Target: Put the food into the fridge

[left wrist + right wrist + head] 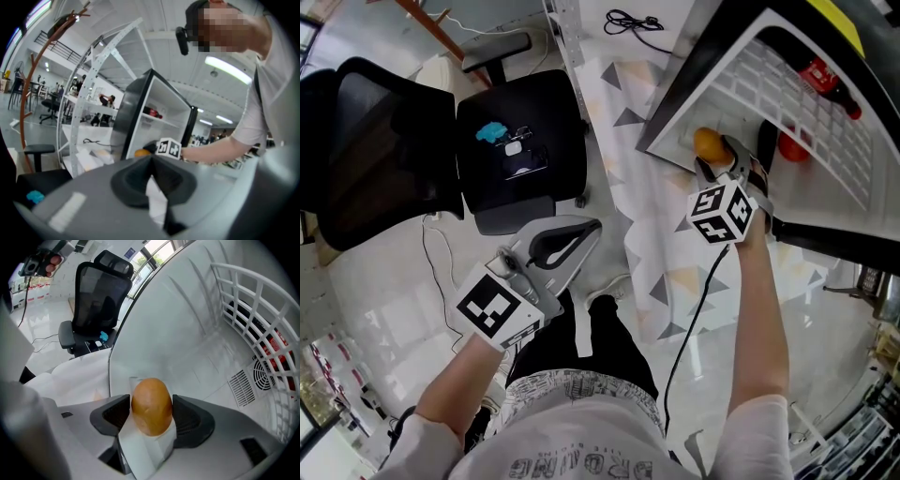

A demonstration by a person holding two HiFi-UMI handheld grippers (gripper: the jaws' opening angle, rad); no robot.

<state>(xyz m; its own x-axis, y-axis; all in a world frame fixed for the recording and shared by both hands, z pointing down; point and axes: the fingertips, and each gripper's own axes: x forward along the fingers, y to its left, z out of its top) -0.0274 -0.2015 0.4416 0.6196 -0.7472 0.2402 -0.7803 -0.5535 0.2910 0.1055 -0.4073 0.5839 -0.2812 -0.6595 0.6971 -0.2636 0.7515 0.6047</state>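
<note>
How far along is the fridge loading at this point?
Done: a red bottle already lies by the wire shelf inside the fridge.
In hand: the right tool is shut on a round orange-brown food, which is inside the fridge but not released.
The left tool is shut and empty.
Left: set the food down and let go.

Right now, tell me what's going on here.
A person is loading a fridge with two hand-held grippers. The right gripper has its jaws shut on a round orange-brown food item and holds it inside the open fridge, in the space below the white wire shelf. The left gripper hangs back outside, jaws together and empty.
</note>
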